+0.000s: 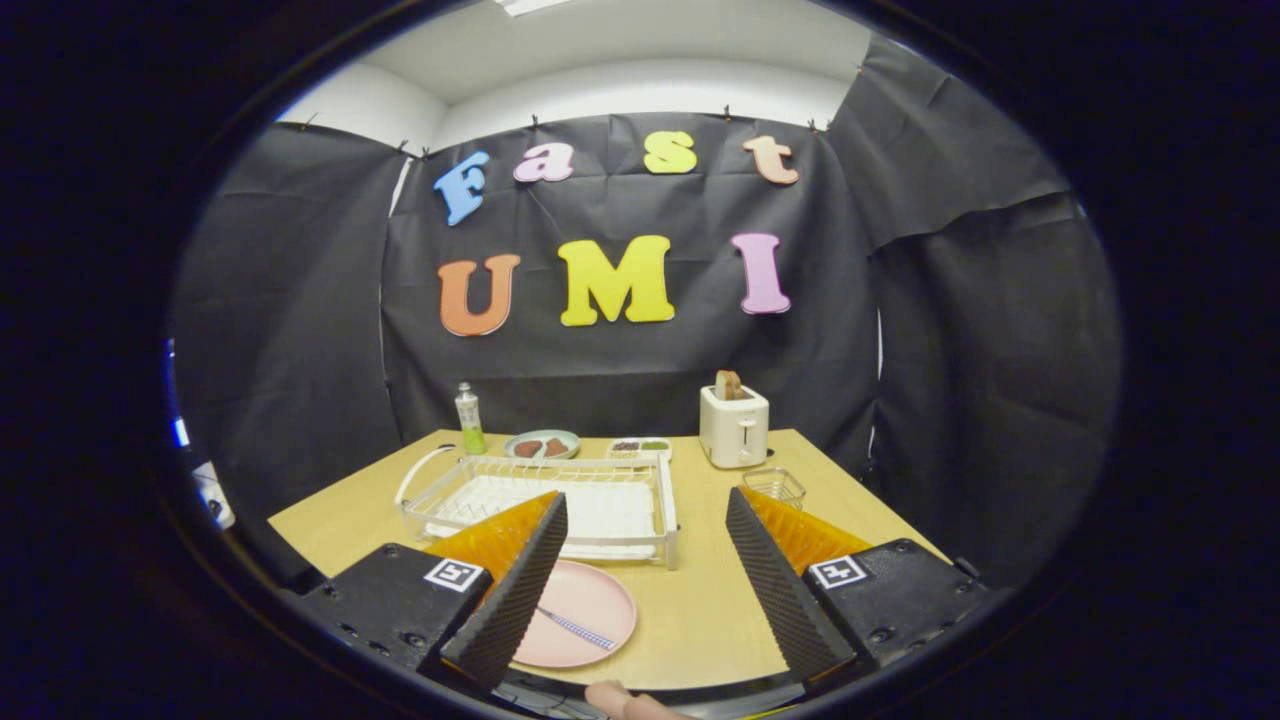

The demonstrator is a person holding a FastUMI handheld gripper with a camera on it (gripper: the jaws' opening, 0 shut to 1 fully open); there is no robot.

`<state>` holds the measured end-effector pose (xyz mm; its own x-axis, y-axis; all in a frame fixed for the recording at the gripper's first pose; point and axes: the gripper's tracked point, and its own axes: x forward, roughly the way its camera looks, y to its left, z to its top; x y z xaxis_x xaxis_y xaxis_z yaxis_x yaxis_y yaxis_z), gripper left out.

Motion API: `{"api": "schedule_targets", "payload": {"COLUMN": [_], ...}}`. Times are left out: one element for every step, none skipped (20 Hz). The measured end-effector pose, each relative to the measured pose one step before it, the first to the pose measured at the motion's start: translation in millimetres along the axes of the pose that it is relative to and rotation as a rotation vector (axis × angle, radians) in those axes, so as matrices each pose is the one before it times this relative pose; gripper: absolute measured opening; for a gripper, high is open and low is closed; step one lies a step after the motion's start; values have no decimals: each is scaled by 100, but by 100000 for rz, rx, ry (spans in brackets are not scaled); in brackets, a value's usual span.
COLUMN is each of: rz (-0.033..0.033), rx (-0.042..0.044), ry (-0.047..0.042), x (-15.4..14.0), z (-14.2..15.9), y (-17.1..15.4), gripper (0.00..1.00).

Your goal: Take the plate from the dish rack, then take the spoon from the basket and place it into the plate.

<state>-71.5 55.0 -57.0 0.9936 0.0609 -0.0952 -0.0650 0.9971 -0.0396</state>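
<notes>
Gripper view: my jaws (pixel 645 560) gape wide, holding nothing; the pink plate (pixel 575 615) with the spoon (pixel 575 628) on it lies at seven o'clock, by my left finger.

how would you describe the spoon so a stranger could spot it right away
Start at the white dish rack on the wooden table. Just in front of it lies a pink plate, beside the open gripper. The spoon lies in that plate, thin, with a checked handle; the far plate holds food instead.
</notes>
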Motion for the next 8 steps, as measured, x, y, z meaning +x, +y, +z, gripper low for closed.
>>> {"api": "schedule_targets", "payload": {"rz": [-471, -146, -73, 138, 283, -55, 79, 93], "rx": [-445, -632, -470, -438, -528, -625, -789, -756], "ry": [-154, 294, -35, -370, -198, 147, 369, 256], "x": [-43, -57, -100, -92, 17, -58, -30, -51], "z": [-43, -76, -173, -72, -134, -224, -219, -201], "y": [-202, -63, 15, -2, 87, -34, 30, 138], "gripper": [100, 100, 100, 100, 100, 100, 100, 100]}}
